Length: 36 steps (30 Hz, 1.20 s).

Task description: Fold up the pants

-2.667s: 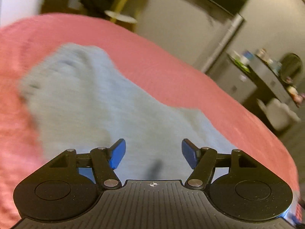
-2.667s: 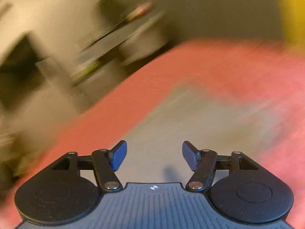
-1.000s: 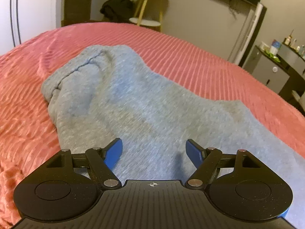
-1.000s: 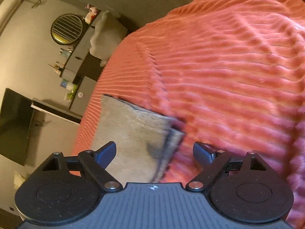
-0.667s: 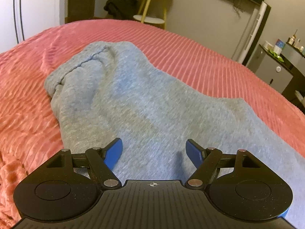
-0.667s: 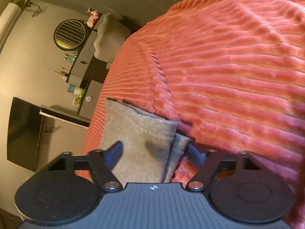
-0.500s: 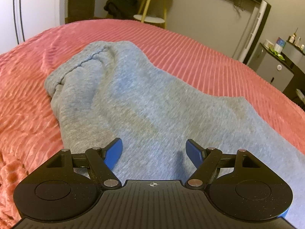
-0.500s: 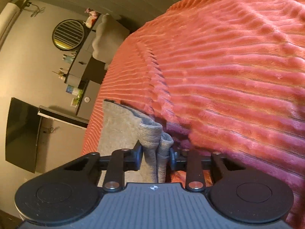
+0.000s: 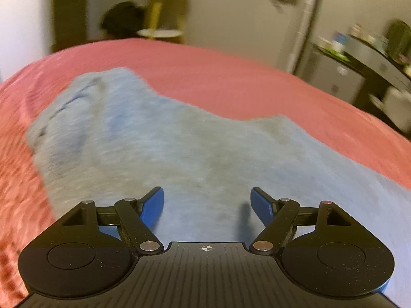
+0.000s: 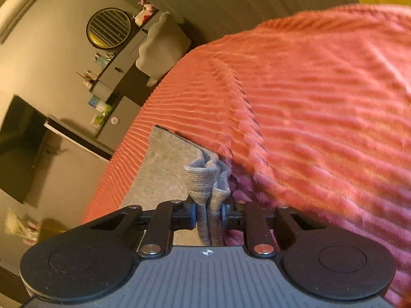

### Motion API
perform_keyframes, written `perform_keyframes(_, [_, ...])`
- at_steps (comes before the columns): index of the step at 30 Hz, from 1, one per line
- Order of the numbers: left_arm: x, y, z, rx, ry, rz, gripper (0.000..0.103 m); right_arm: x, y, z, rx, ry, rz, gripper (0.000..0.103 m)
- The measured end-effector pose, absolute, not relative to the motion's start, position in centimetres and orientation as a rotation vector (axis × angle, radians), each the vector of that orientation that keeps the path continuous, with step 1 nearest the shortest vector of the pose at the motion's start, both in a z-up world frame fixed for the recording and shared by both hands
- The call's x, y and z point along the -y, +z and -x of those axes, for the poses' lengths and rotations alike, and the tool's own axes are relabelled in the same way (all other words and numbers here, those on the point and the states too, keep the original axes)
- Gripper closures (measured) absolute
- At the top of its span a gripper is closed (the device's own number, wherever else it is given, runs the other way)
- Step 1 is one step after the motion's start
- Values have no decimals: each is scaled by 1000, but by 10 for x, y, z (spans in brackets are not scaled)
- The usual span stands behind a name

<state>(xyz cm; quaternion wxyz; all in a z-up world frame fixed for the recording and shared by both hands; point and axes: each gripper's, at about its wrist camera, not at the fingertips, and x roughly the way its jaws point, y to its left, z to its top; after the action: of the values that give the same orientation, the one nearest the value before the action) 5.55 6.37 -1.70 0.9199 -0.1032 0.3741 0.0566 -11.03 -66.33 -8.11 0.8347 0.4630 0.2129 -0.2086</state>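
Grey pants (image 9: pixel 164 138) lie spread on a red ribbed bedspread (image 9: pixel 231 77); the waistband end is at the far left in the left wrist view. My left gripper (image 9: pixel 206 202) is open and empty, low over the pants' middle. My right gripper (image 10: pixel 208 211) is shut on the bunched cuffs of the pants (image 10: pixel 205 177), which stick up between its jaws. The rest of the leg (image 10: pixel 164 164) lies flat behind on the bedspread (image 10: pixel 321 115).
The bed edge drops off at the left in the right wrist view, with a dresser (image 10: pixel 115 77) and a TV (image 10: pixel 18 138) beyond. A yellow side table (image 9: pixel 159 30) and a cabinet (image 9: pixel 339 77) stand past the bed's far side.
My right gripper closed on the pants' cuffs and has lifted them slightly. My left gripper stayed open and shifted a little over the pants; its view is now blurred.
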Motion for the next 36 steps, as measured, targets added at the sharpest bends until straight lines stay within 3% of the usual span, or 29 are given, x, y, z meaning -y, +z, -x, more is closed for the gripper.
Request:
perform_keyframes(7, [-54, -29, -64, -830, 11, 191, 22, 617, -26, 81, -454, -415, -735, 91])
perform_keyframes(13, [-56, -23, -60, -793, -75, 232, 23, 471, 39, 30, -487, 20, -368, 91])
perform_keyframes(20, [-44, -17, -52, -770, -173, 240, 23, 329, -36, -9, -793, 356, -229, 89])
perform_keyframes(22, [-41, -18, -51, -775, -197, 228, 23, 318, -65, -16, -925, 353, -247, 82])
perform_keyframes(24, [-38, -19, -52, -787, -238, 225, 23, 324, -63, -15, -924, 348, -297, 76])
perform_keyframes(27, [-32, -21, -56, -813, -299, 239, 23, 357, -48, -3, -847, 426, -519, 42])
perform_keyframes(28, [-28, -20, -57, -819, -327, 252, 23, 370, -45, 1, -817, 413, -578, 37])
perform_keyframes(36, [24, -25, -79, -927, -524, 375, 20, 453, -75, 28, -706, 171, -1001, 34])
